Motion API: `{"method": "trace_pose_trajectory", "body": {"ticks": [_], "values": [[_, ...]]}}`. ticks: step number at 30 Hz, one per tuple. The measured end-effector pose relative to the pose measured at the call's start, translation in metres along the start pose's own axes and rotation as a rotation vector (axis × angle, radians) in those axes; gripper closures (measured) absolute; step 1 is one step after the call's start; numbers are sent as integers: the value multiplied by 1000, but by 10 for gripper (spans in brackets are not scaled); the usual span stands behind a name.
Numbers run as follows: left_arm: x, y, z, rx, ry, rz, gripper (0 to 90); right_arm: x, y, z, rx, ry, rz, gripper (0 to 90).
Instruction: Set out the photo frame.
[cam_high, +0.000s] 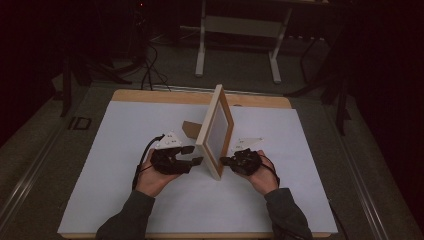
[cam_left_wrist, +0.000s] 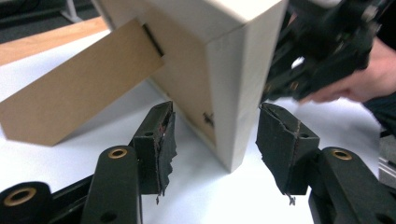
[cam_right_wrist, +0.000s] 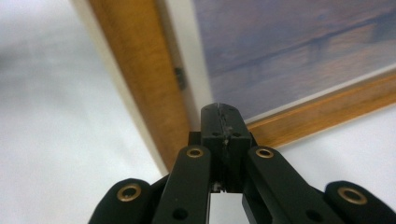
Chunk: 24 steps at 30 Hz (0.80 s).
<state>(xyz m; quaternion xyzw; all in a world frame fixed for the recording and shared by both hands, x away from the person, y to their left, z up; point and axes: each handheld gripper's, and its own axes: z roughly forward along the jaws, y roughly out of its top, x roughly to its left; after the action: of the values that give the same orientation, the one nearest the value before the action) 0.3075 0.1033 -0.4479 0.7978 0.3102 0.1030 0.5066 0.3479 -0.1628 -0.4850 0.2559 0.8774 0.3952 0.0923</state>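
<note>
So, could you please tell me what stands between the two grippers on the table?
The upright picture frame stands between the left gripper and the right gripper, clearest in the high view.

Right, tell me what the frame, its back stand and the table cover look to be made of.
Frame: seems wood, with visible grain and a warm brown front in the right gripper view, paler unfinished-looking sides. Stand: likely cardboard or fibreboard, flat, matte brown and thin. Cover: smooth matte white sheet, perhaps paper or plastic; I cannot tell which.
</note>
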Motion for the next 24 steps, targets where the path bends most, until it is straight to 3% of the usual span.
{"method": "trace_pose_trajectory", "body": {"ticks": [3,13,24], "values": [[-4,5,3,-5,3,0,454,4,0,3,19,2,-23,900],[-10,16,20,-22,50,-30,414,6,-4,7,37,20,-27,900],[-11,22,23,-39,88,-64,541,12,-5,11,50,48,-33,900]]}}
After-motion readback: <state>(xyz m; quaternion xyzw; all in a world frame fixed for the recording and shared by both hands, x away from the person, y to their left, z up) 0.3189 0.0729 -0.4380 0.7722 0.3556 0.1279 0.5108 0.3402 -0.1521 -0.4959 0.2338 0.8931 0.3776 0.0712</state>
